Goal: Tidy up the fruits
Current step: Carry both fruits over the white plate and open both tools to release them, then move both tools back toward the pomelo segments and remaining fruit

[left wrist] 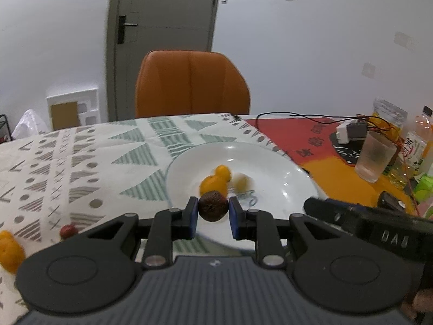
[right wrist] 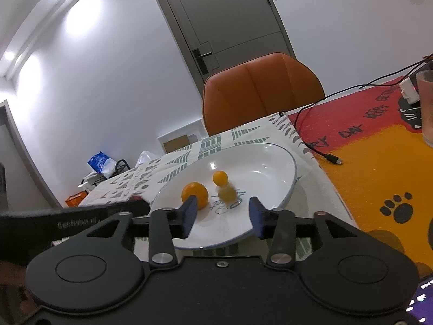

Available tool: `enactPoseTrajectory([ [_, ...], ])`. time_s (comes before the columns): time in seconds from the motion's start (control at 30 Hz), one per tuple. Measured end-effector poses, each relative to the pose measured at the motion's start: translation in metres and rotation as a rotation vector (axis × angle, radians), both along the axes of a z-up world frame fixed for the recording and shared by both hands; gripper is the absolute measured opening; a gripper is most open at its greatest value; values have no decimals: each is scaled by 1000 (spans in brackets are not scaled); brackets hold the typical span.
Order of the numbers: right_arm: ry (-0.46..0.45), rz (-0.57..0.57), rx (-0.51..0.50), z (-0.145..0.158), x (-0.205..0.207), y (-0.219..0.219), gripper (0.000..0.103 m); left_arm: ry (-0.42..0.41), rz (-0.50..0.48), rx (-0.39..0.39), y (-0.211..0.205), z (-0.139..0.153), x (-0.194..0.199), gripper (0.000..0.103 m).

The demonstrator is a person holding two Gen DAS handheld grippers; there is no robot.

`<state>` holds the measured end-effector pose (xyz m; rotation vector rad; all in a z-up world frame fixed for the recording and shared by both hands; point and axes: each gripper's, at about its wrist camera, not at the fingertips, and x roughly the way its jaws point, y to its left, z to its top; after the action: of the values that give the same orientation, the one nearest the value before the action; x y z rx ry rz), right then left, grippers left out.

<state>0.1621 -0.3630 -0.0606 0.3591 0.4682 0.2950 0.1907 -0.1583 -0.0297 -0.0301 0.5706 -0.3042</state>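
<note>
We read "DAY" on the red-orange mat, left gripper clamping a dark wrinkled fruit, right gripper parted and empty over the white plate, red fruit seen only by the left wrist.

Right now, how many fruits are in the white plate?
3: a large orange at the left, a small orange behind it, a blurred yellow fruit mid-plate. The dark fruit is in the left gripper, not yet set down.

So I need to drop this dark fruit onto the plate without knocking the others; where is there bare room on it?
The white plate is bare along its far and right-hand side. The middle is crowded: large orange, small orange and blurred yellow fruit cluster there. The left gripper holds the dark fruit.
</note>
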Motion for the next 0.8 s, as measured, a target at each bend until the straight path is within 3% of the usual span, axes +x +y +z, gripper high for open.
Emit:
enactPoseTrajectory([
  [0.27, 2, -40, -18, 0, -7, -4, 65, -14, -4, 10, -9, 7, 0, 24],
  [0.4, 5, -47, -35, 0, -6, 1, 76, -19, 17, 17, -3, 10, -4, 29],
  [0.47, 2, -54, -56, 1, -6, 4, 80, -14, 35, 20, 1, 11, -6, 35],
  [0.63, -1, -53, -61, 2, -9, 11, 84, -27, 93, 15, 18, 12, -14, 62],
  [0.8, -8, -40, -59, 5, -12, 19, 89, -33, 144, 11, 35, 14, -22, 79],
])
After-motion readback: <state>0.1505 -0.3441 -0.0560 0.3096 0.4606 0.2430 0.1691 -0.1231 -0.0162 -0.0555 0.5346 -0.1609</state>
